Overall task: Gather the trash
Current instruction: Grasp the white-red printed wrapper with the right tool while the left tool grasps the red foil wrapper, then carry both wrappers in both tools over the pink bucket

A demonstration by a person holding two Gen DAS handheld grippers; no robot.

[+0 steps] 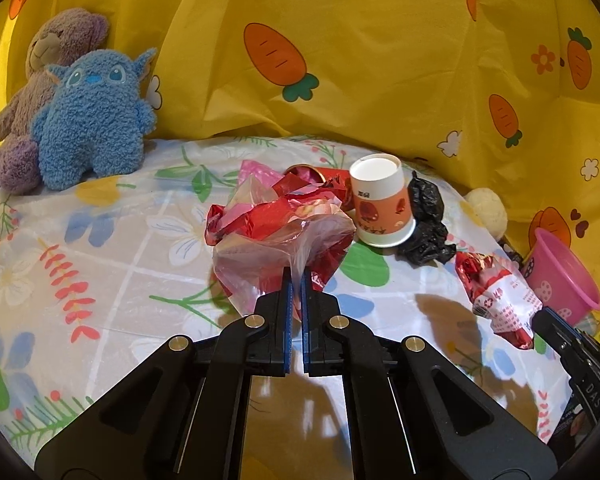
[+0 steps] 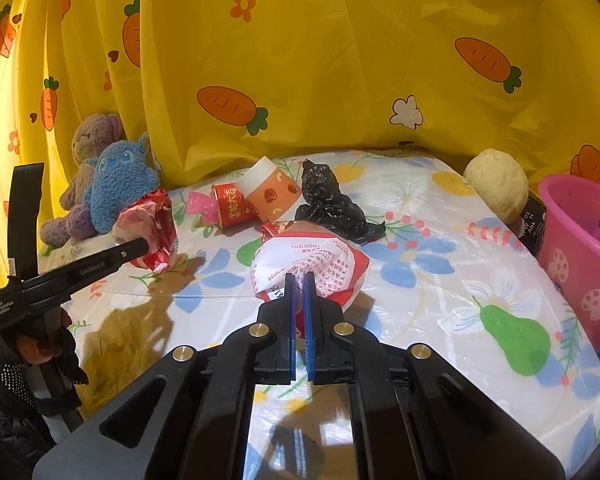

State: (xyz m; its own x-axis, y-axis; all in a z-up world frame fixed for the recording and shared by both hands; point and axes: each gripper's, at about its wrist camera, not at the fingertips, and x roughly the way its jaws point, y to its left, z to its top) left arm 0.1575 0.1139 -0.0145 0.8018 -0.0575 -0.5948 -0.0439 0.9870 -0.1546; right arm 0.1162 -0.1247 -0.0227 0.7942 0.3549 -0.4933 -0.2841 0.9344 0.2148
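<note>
While both claws are clamped, each has a piece of trash. Left claw point(image 1: 297, 280) is closed tight on the thin clear plastic film of a crumpled red foil wrapper bundle point(image 1: 276, 236), which hangs off its tips above the floral plastic-covered bench point(image 1: 100, 248). Right claw point(image 2: 299, 286) is pinched shut on a red-and-white printed snack wrapper point(image 2: 312, 258), held just above the same cover. In the left wrist view that wrapper and the right claw show at far right, near a pink plastic bucket with mushroom print point(image 1: 560, 272).

Still lying on the bench: an upside-down white and orange paper cup point(image 1: 382, 204), tilted, a crumpled black plastic bag point(image 1: 426, 220) touching it on the right, a red paper cup on its side point(image 2: 232, 206) just left of it, and a pink scrap point(image 2: 198, 202) beside that.

Far left against the yellow carrot-print curtain point(image 1: 360, 60) sit a blue fuzzy plush toy point(image 1: 94, 120) and a purple-grey teddy bear point(image 1: 48, 60) behind it. A cream round plush point(image 2: 496, 184) rests by the bucket. A gloved hand point(image 2: 32, 356) grips the left tool's handle.
</note>
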